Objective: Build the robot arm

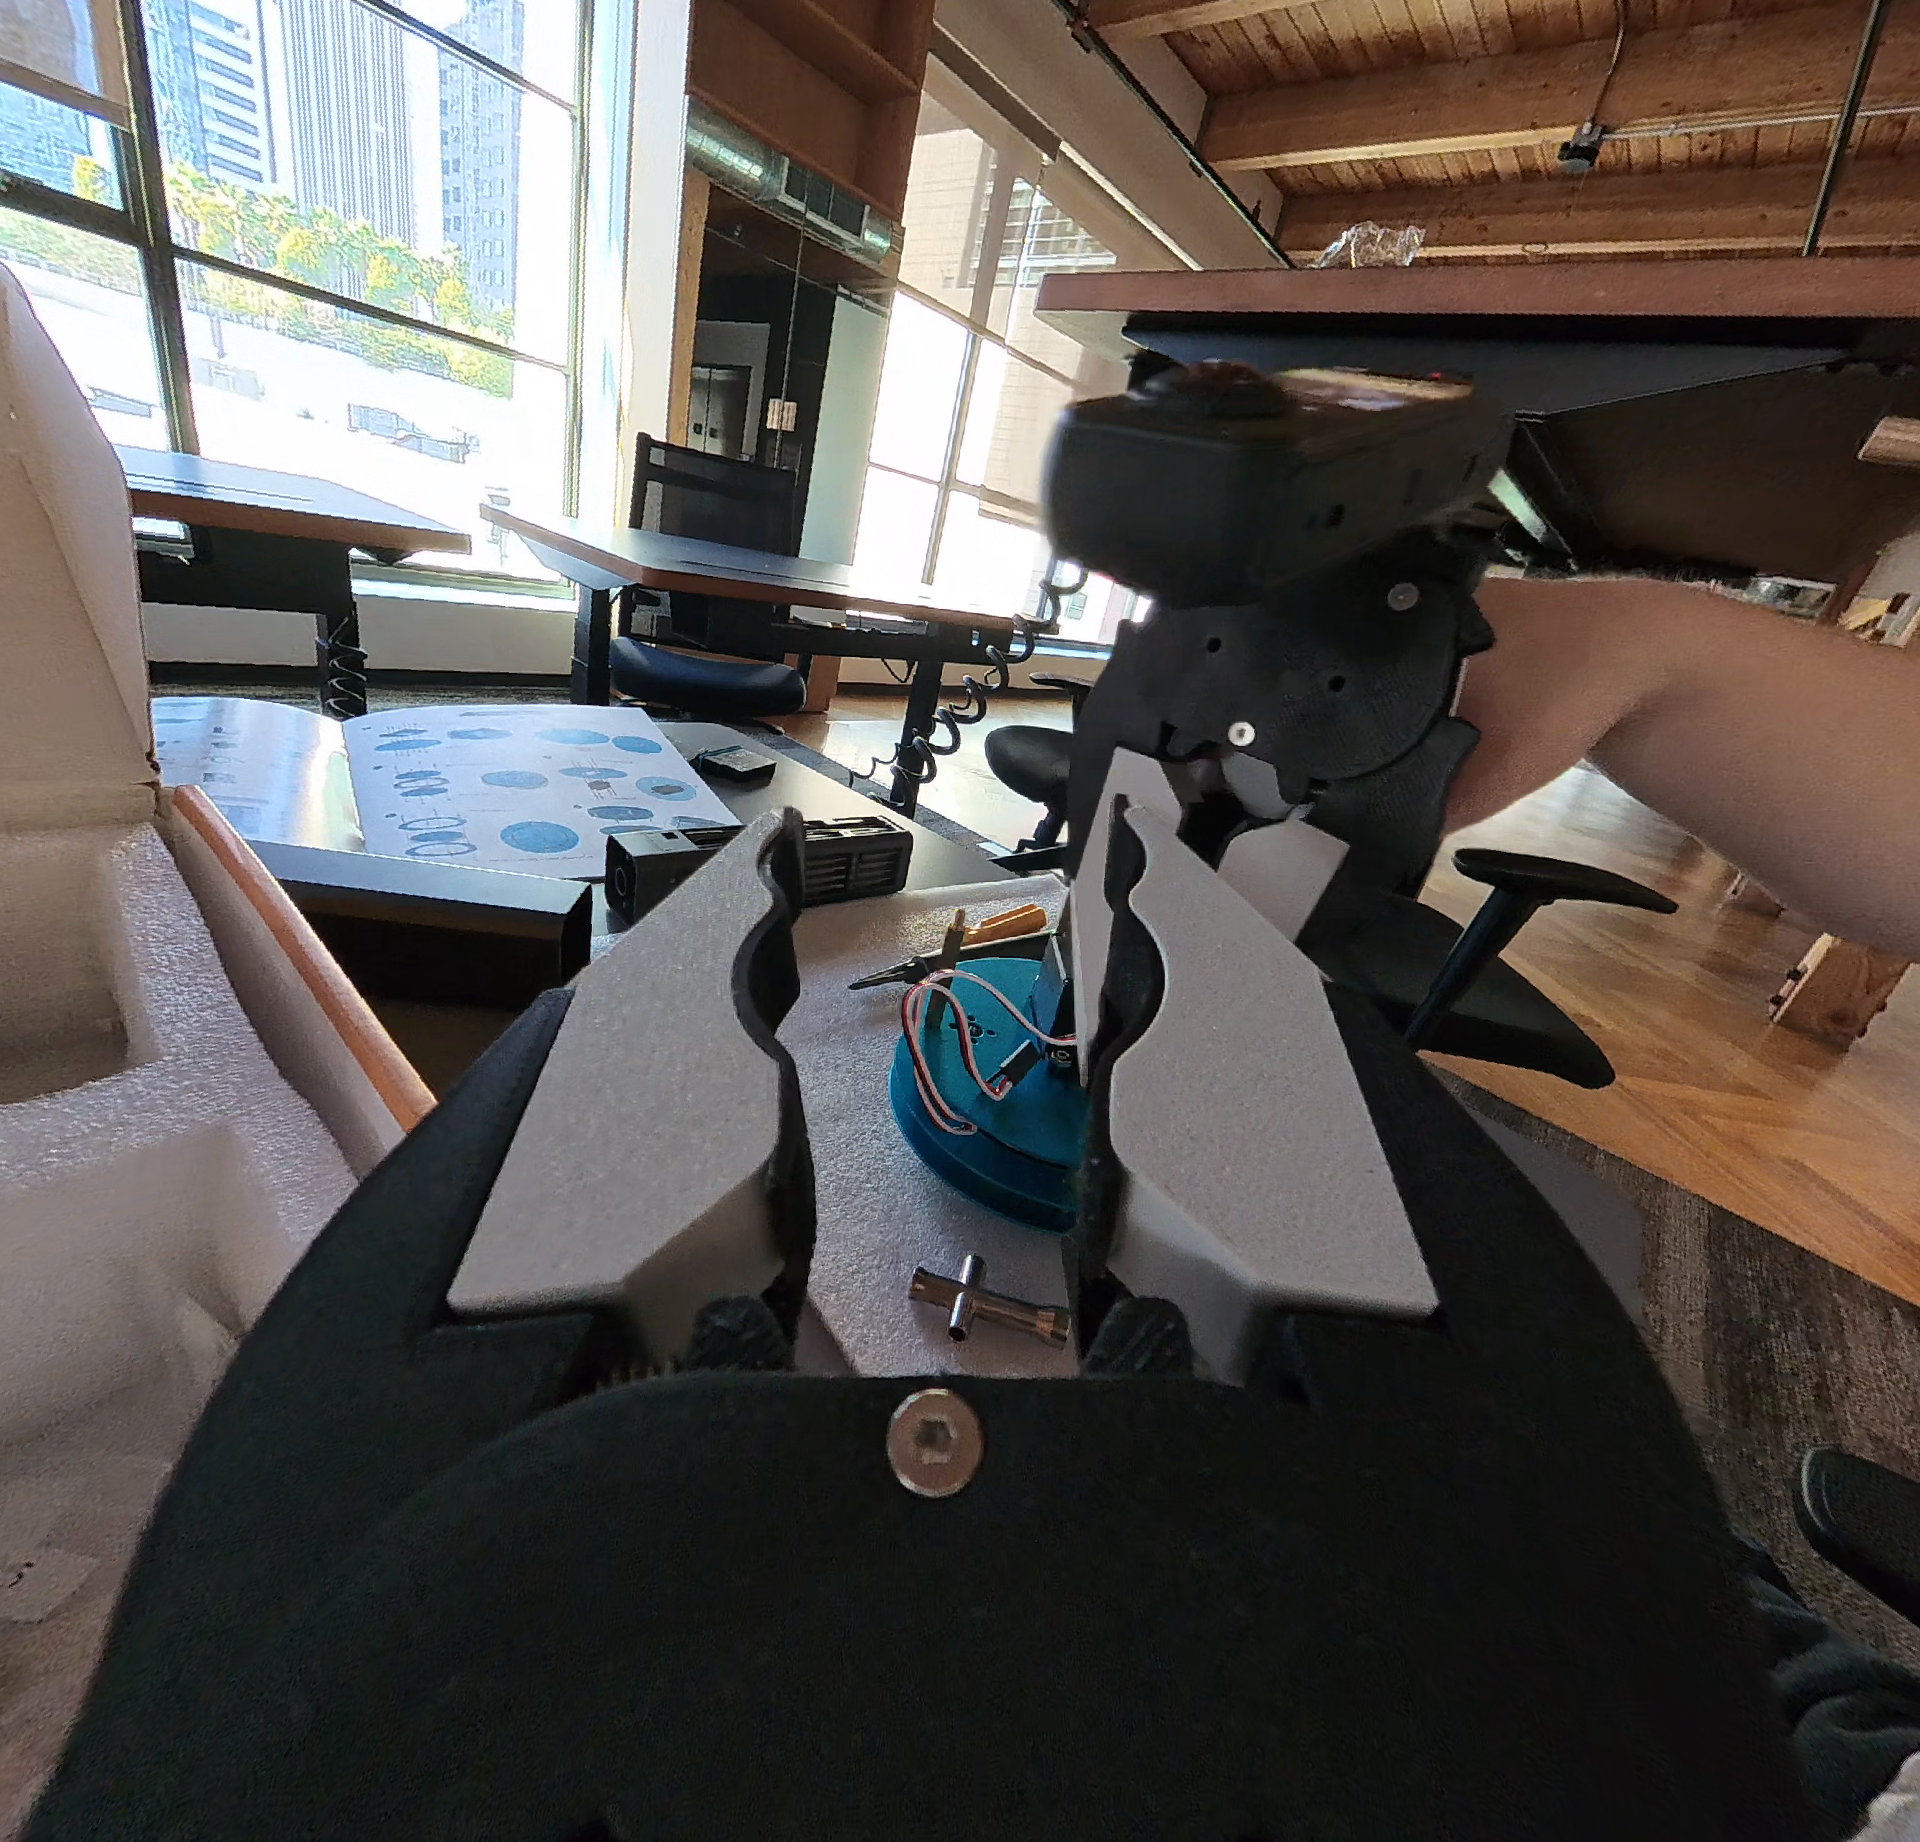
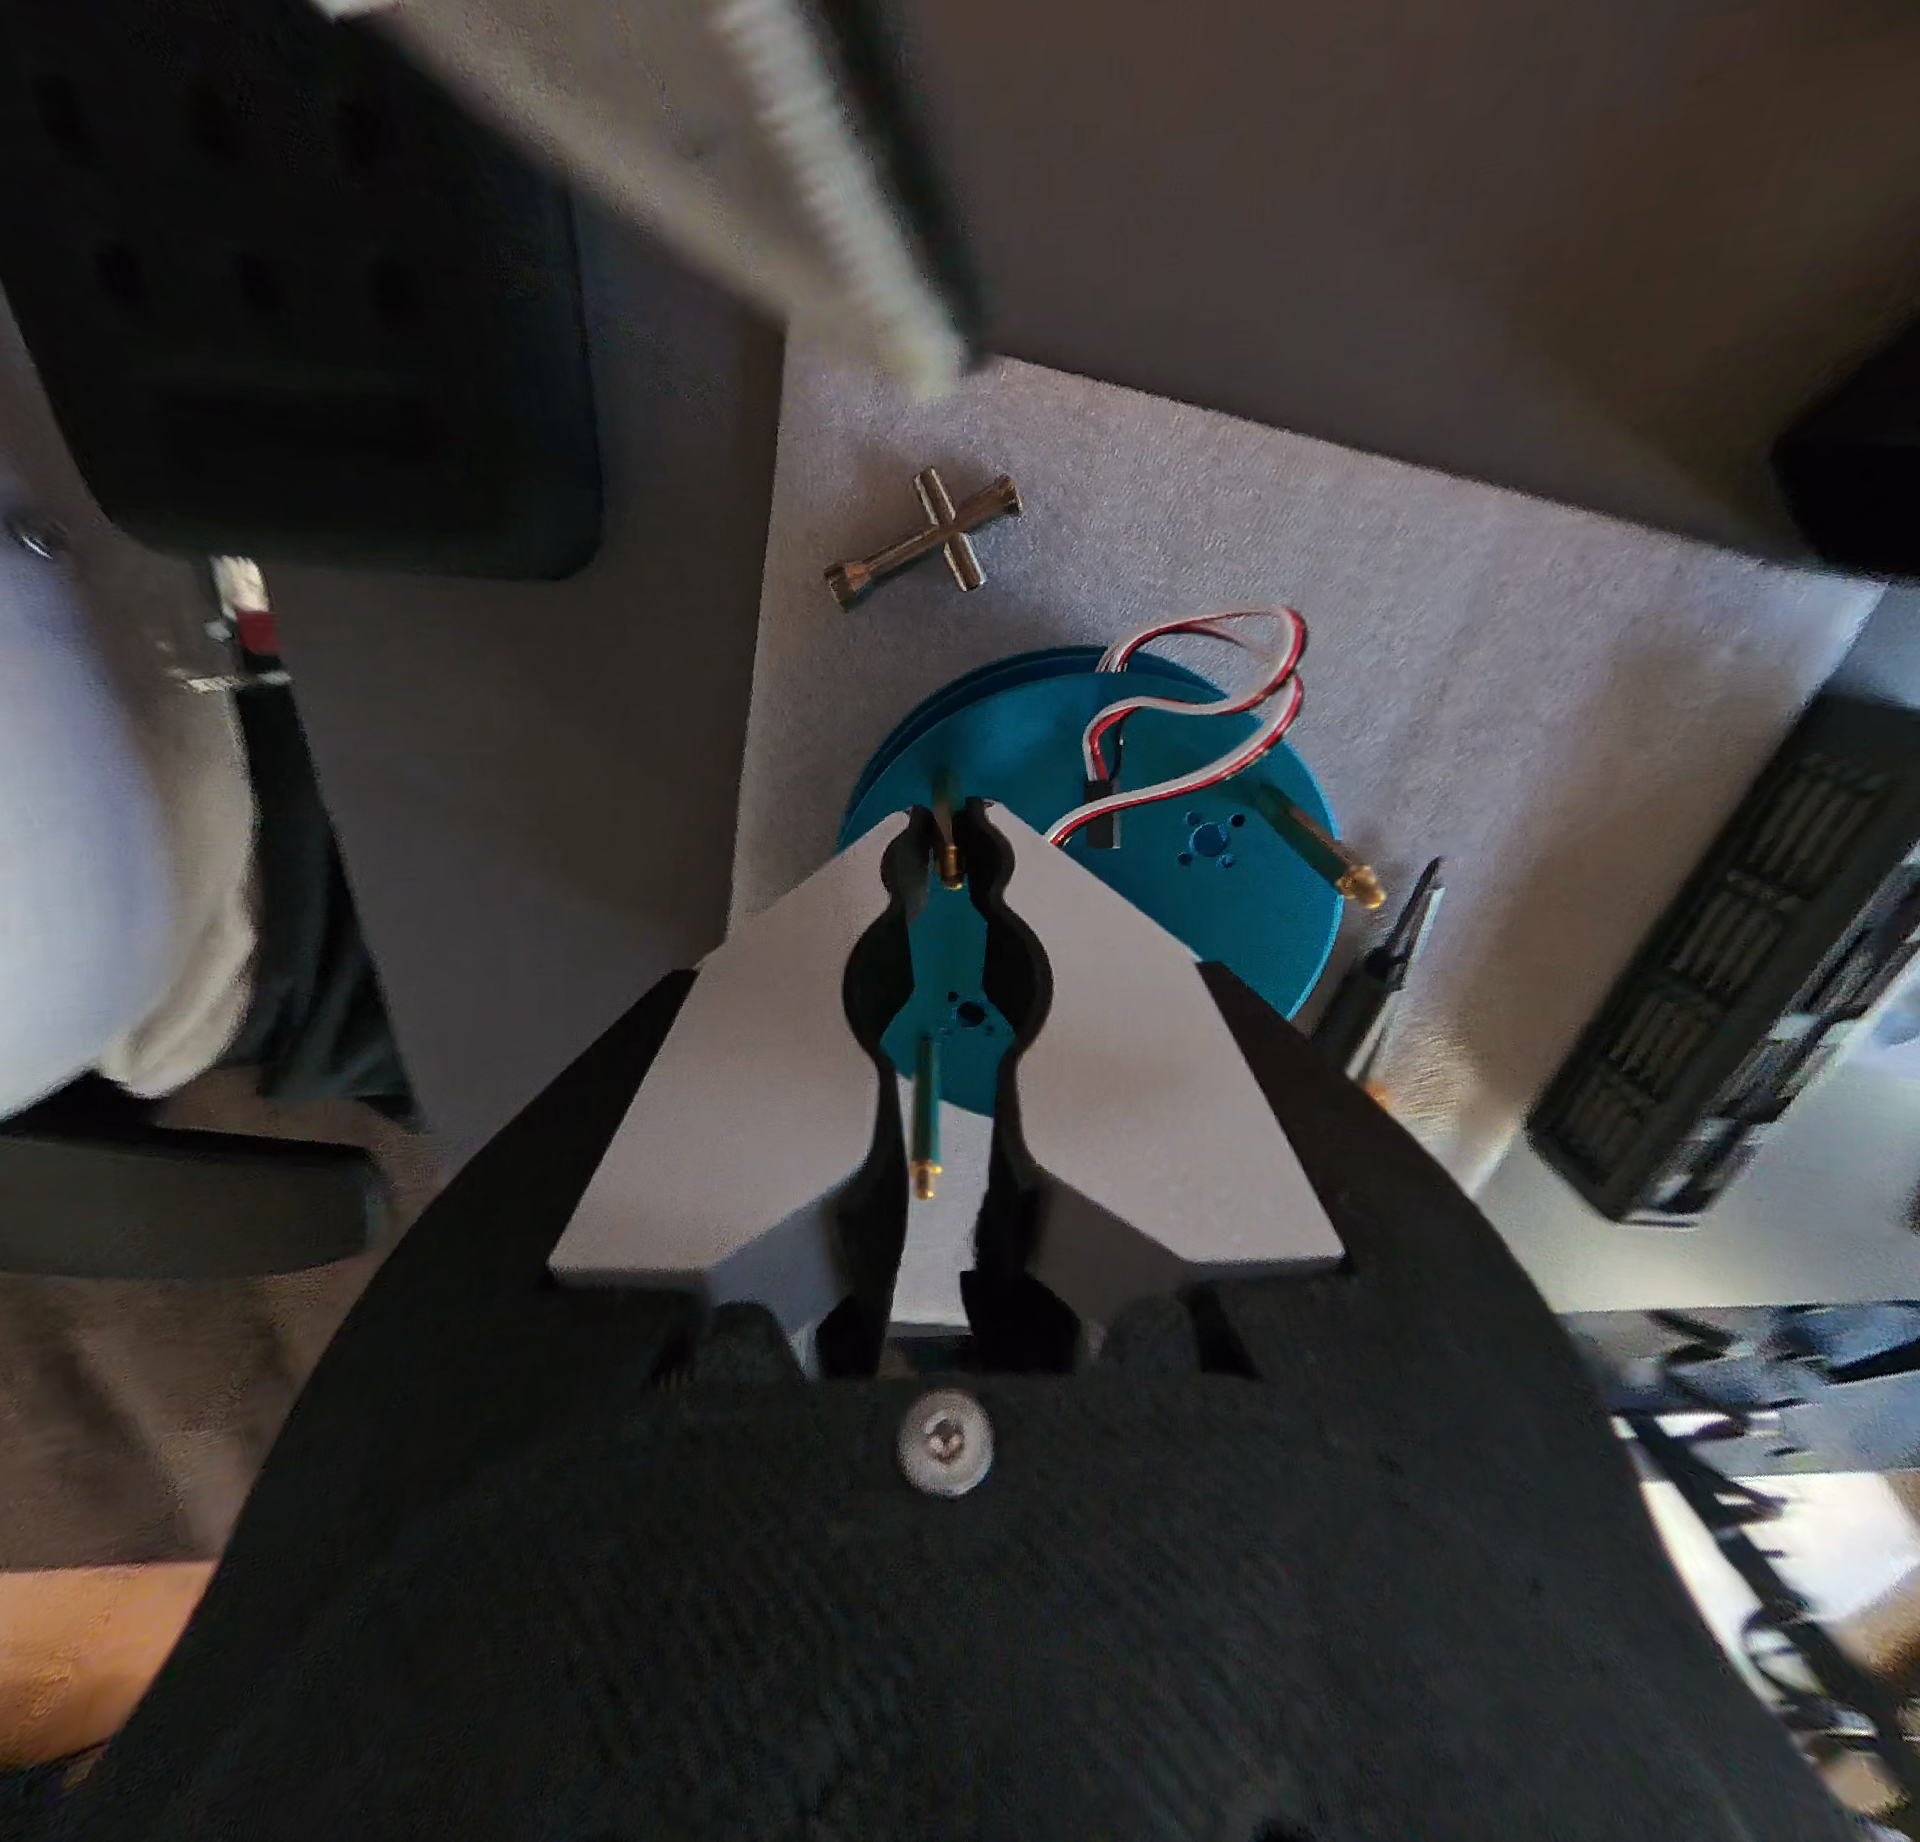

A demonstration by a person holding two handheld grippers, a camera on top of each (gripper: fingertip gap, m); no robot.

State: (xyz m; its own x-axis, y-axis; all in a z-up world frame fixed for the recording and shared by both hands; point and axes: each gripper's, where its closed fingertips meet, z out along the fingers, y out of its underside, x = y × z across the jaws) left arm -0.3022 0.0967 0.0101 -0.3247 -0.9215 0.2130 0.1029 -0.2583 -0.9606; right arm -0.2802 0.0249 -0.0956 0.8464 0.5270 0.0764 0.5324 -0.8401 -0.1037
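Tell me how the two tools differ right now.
The left tool is open with a wide gap; the right tool is nearly closed on a thin post standing on the blue disc. The left tool hangs low over the grey mat, holding nothing; the right tool points straight down at the disc. Both have grey fingers on black bodies.

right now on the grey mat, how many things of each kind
blue disc assembly: 1
standoff posts on it: 3
cross wrench: 1
screwdriver: 1
total: 6
right gripper is closed on one post; left gripper is open.
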